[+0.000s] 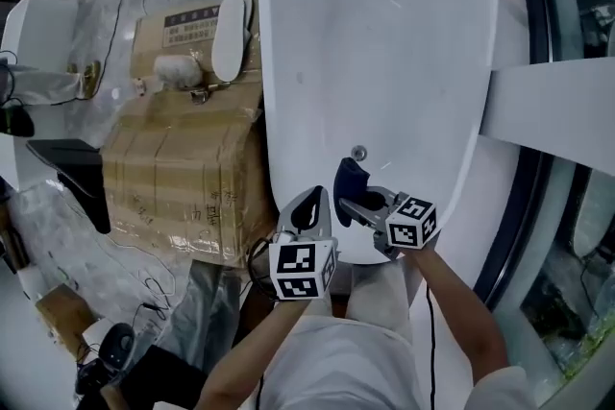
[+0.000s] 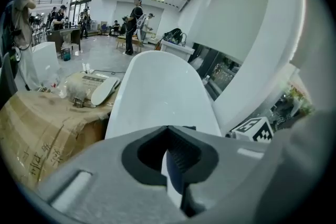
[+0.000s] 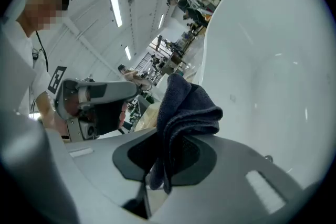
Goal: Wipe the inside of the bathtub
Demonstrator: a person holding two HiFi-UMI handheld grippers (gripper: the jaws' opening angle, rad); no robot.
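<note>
A taped cardboard box [image 1: 183, 178] stands on the floor at the left, just beside the bathtub [image 1: 384, 43]. The white tub runs from the near edge to the far end, with its drain [image 1: 358, 152] towards the near end.

The left gripper [image 1: 309, 206] hovers at the tub's near left rim, its fingers together with nothing between them. To its right, the right gripper [image 1: 354, 199] has its fingers clamped on a dark cloth [image 3: 184, 113], which bunches up above them. It is held over the near end of the basin, just near of the drain.

I cannot tell whether the cloth touches the surface. The inside shows no streaks or wet marks, so the wiping looks barely begun, and the long far stretch seems still to be done.
</note>
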